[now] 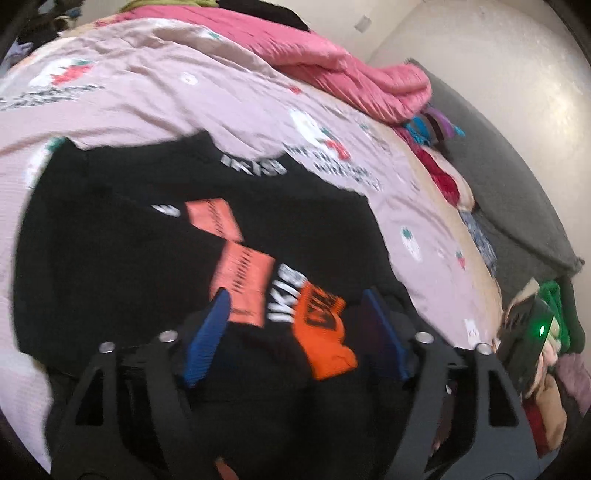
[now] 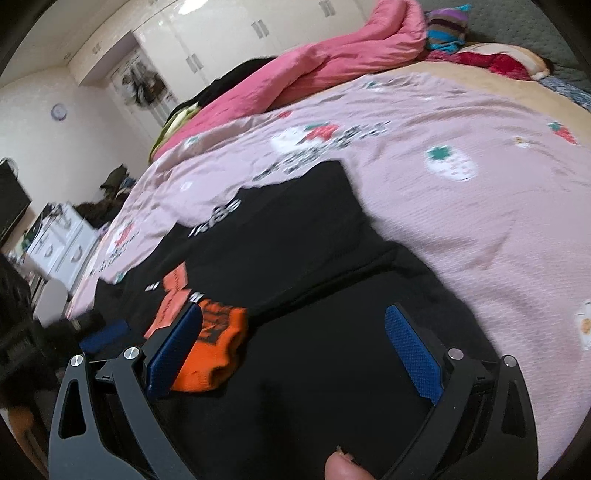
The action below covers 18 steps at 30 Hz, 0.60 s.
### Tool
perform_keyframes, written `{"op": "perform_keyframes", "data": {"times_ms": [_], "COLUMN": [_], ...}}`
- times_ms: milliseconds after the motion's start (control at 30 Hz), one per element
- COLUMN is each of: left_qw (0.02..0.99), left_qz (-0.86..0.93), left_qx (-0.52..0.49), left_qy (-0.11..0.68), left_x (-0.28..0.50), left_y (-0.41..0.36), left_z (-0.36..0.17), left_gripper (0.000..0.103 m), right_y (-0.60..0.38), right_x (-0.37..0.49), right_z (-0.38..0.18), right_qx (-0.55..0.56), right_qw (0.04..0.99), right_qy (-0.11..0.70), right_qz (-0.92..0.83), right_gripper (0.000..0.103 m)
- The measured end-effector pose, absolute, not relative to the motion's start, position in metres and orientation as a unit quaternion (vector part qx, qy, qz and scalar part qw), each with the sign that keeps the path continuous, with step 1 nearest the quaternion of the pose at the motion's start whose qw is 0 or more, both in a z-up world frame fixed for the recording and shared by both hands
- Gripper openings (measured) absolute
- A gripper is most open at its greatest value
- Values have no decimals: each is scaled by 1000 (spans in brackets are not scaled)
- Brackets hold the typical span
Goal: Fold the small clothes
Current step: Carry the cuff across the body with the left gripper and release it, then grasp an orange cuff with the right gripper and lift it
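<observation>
Black garment [image 1: 110,258], soft knit, orange and white print, spread flat beneath wide-open, empty left gripper [image 1: 295,314] and right gripper [image 2: 295,328].

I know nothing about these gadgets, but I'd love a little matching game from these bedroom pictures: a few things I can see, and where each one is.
Things:
1. black garment with orange patches and white lettering
2. rumpled bright pink quilt
3. striped purple and turquoise knitted item
4. round wall clock

Places:
A. on the pale wall left of the wardrobe
B. bunched along the far side of the bed
C. spread flat on the strawberry-print bedspread
D. by the quilt's end, near the grey headboard

Pairs: 1-C, 2-B, 3-D, 4-A
</observation>
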<state>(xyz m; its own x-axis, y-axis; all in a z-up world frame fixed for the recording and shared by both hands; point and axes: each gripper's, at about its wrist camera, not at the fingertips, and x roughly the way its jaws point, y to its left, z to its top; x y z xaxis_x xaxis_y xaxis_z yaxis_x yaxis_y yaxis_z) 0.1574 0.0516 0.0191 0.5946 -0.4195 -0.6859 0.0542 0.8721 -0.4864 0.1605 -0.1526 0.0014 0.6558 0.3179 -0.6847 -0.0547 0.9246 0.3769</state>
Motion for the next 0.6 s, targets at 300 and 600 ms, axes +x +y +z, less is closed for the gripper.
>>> {"op": "perform_keyframes", "data": {"times_ms": [300,600], "left_qw": [895,889], "left_qz": [-17,17], "left_qx": [-182,-221], "left_qy": [408,400], "left_x": [160,158], "left_y": [98,135], "left_z": [30,33], "left_gripper": [94,94], "right_y": [-93,-72], "right_x": [177,174], "right_z": [-18,-7], "right_qx": [125,107], "right_qw": [868,880], "right_qy": [456,418], "right_qz": [153,200], "right_gripper": [76,12]}}
